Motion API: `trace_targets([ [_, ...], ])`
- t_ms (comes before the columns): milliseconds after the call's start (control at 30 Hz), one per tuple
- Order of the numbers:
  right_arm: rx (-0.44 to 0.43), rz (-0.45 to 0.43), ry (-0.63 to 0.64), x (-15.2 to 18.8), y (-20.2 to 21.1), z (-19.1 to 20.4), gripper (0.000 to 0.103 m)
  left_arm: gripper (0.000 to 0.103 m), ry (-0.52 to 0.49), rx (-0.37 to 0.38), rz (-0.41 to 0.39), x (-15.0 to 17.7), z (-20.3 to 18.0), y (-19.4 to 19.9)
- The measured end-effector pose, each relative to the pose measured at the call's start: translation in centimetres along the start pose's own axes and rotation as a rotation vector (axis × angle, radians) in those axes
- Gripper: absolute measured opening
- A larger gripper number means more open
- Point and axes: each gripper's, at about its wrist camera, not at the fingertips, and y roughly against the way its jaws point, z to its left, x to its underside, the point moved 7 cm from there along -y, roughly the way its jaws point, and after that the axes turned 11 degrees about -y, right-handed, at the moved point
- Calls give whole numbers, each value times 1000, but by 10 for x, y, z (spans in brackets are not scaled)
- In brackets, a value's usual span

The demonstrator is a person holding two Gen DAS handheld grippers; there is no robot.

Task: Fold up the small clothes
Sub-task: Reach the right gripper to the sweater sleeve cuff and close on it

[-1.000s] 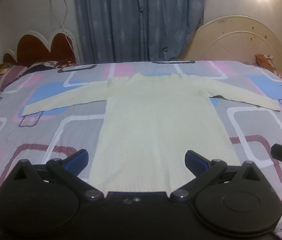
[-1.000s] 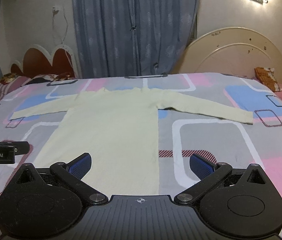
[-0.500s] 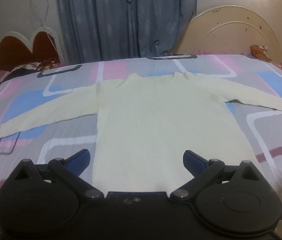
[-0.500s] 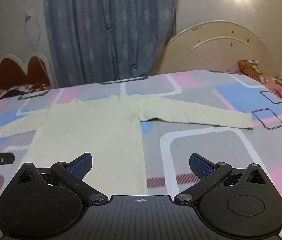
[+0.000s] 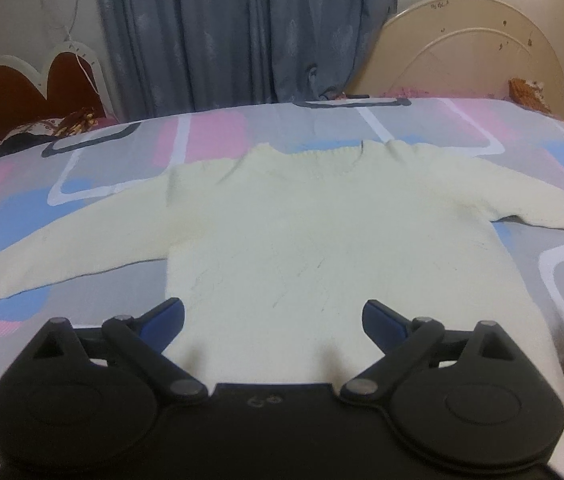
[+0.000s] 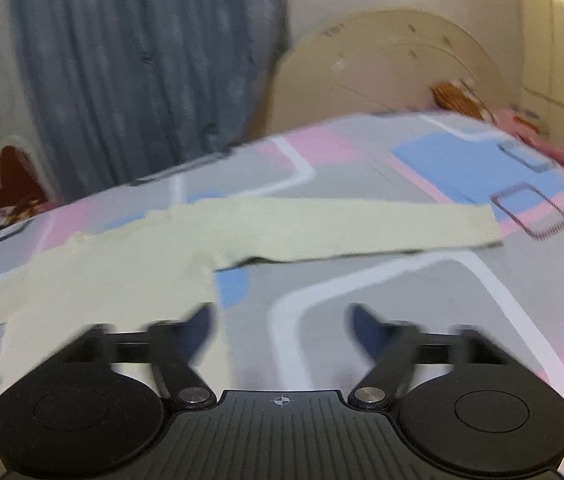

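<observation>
No text, label, brand or number can be read in either view.

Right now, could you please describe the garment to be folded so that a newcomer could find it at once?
Look at the bed with the pink, blue and grey patterned sheet. Spread flat across its middle lies a long-sleeved sweater, neckline toward the blue curtain and both sleeves stretched outward. Its plain pale cream colour stands out against the patterned sheet.

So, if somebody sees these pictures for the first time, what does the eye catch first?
First, the pale cream sweater lying flat in the middle of the bed, both sleeves stretched out sideways. Then the bedsheet under it, loud with pink, blue and grey rectangles. Behind the bed hangs a grey-blue curtain.
</observation>
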Motion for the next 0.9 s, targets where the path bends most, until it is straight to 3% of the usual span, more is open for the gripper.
trace_targets([
  [433,121,71,-211,-56,-91,-141,65,86,21,-14,44,-33,-36,-65],
  [633,128,92,-265,-70,-120,-171,65,83,26,-15,59,-42,-45,-87],
  [900,128,33,-304,-95,-146,-189,64,81,67,0,67,-45,-44,-100],
])
